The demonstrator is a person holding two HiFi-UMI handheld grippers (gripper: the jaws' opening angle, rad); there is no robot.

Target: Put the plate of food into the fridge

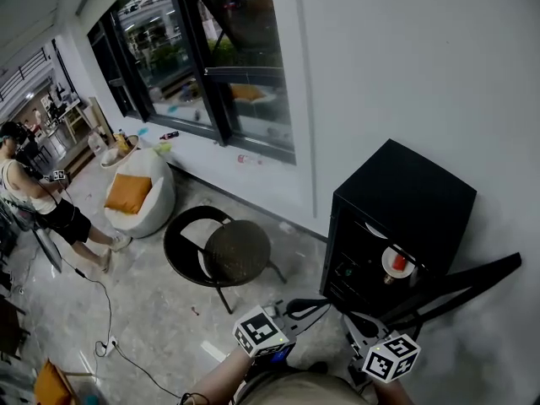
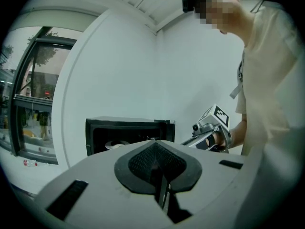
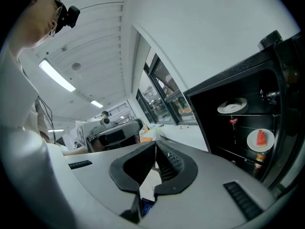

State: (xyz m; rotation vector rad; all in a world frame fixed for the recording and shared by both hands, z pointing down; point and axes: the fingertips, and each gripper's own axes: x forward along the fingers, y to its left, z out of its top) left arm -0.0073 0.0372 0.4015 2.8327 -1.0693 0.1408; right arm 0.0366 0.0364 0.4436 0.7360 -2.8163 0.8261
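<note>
The black fridge [image 1: 405, 192] stands against the white wall at the right of the head view. Its door [image 1: 477, 277] is swung wide open towards the lower right. To its left, mid-frame, is a round dark stool [image 1: 239, 251].

Both tools hang low at the bottom edge, in front of the fridge. The left gripper [image 2: 155, 144] has its fingers pressed together on nothing. The right gripper [image 3: 156, 144] also has its fingers meeting at the tips, with nothing held.

The plate of food [image 3: 260, 140], white with a red wedge on it, already sits flat on the middle shelf inside the fridge. An empty white dish [image 3: 232, 105] is on the shelf above.

In the right gripper view the plate lies ahead and off to the right of the fingers, well apart from them. The door edge rises along the far right of that frame. From the left gripper the fridge mouth is farther off, past the other tool.

I'd say the plate is in place and only the door is left to shut. The right hand is the nearer one to it.
</note>
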